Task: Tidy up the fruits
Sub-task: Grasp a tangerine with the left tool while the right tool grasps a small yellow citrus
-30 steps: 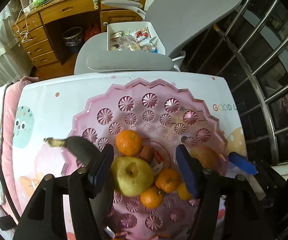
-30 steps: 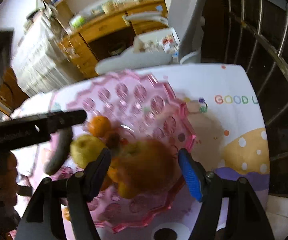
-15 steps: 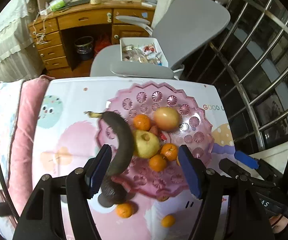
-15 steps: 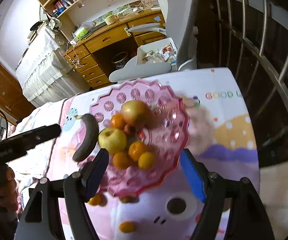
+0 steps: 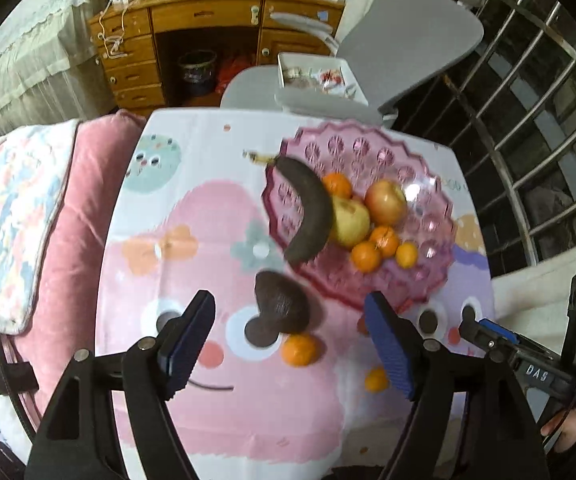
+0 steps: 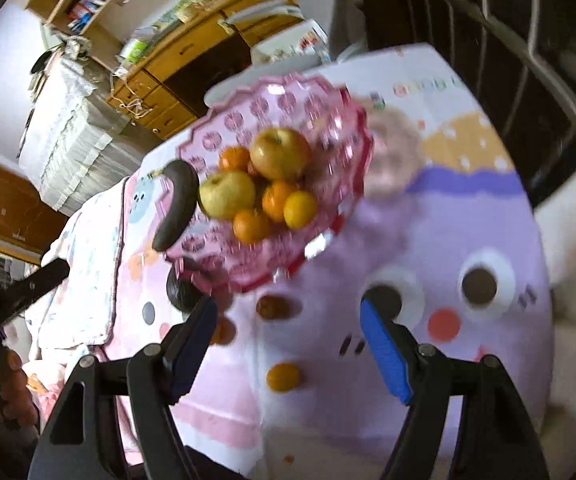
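Hovering: left gripper (image 5: pixel 290 342) and right gripper (image 6: pixel 288 344) both spread, empty. Bowl (image 5: pixel 428 276) nearly full; avocado (image 5: pixel 281 306) and tangerines (image 5: pixel 300 349) loose beside it. Risk: overhanging banana (image 5: pixel 308 210) gets knocked off the rim.

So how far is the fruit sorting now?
Mostly done: the pink bowl holds the blackened banana, two apples and tangerines. Both the left gripper and right gripper are open, holding nothing. Left on the cloth: the avocado and loose tangerines.
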The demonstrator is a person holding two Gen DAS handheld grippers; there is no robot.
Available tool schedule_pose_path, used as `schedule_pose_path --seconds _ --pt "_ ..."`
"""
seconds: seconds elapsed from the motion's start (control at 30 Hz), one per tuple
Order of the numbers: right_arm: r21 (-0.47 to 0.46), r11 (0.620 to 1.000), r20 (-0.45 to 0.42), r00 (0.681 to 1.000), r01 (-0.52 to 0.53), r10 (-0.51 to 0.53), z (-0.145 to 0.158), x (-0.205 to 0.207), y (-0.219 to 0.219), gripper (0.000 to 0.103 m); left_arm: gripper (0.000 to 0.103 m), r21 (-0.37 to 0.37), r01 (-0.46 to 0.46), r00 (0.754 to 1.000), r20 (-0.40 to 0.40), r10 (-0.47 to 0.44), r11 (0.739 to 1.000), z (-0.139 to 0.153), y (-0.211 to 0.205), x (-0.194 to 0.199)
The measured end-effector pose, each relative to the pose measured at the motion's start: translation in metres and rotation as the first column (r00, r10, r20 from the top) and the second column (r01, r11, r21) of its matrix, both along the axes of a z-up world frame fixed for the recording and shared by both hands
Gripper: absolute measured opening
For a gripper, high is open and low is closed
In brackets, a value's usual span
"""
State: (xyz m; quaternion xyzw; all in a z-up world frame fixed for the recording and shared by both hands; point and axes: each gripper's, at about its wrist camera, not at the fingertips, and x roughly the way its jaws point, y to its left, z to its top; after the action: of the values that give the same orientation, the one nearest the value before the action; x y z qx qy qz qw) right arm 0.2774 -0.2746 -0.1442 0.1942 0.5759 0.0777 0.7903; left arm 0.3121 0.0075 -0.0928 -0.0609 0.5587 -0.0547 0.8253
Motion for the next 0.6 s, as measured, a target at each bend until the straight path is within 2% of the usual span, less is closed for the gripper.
schedule_pose_path --seconds 0.13,0.27,0.43,0.6 --pt "0.048 0.997 -0.089 0.994 0.067 -0.063 -0.017 -0.015 0.0 0.074 0.079 0.0 0.039 0.998 -0.049 -0.039 0.999 -0.015 -0.003 -0.009" --pt "0.1 0.982 -0.183 0.973 0.16 -0.139 -0.032 -0.028 0.001 0.074 0.08 0.006 0.099 0.992 -0.082 -0.099 0.995 -0.029 -0.011 -0.015" --pt "0.116 0.962 -0.268 0.94 0.248 -0.21 -0.048 -0.039 0.008 0.074 0.08 0.003 0.16 0.98 -0.118 -0.158 0.987 -0.05 -0.017 -0.015" --pt "0.098 0.933 -0.345 0.891 0.345 -0.294 -0.063 -0.046 0.015 0.074 0.08 -0.019 0.226 0.96 -0.169 -0.226 0.974 -0.078 -0.021 -0.014"
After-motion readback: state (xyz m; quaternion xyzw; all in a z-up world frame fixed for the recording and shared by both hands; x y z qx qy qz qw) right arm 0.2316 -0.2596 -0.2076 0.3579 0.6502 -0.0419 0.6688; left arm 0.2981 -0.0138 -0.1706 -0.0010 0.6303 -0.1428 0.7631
